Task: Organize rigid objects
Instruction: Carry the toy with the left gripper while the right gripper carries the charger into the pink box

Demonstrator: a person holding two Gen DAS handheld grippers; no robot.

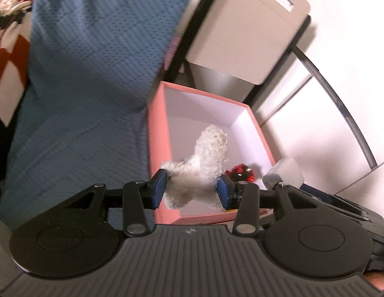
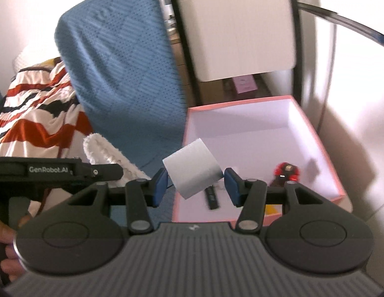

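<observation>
My left gripper is shut on a fluffy white plush toy and holds it above the near end of an open pink box with a white inside. My right gripper is shut on a white paper roll, held over the box's near left corner. A small red and black toy and a thin black stick-like object lie on the box floor. The red toy also shows in the left wrist view. The left gripper's body and plush show at the left of the right wrist view.
The box rests on a blue quilted cover next to a blue cushion. A striped red, black and white blanket lies to the left. A beige cabinet stands behind the box, a white wall to the right.
</observation>
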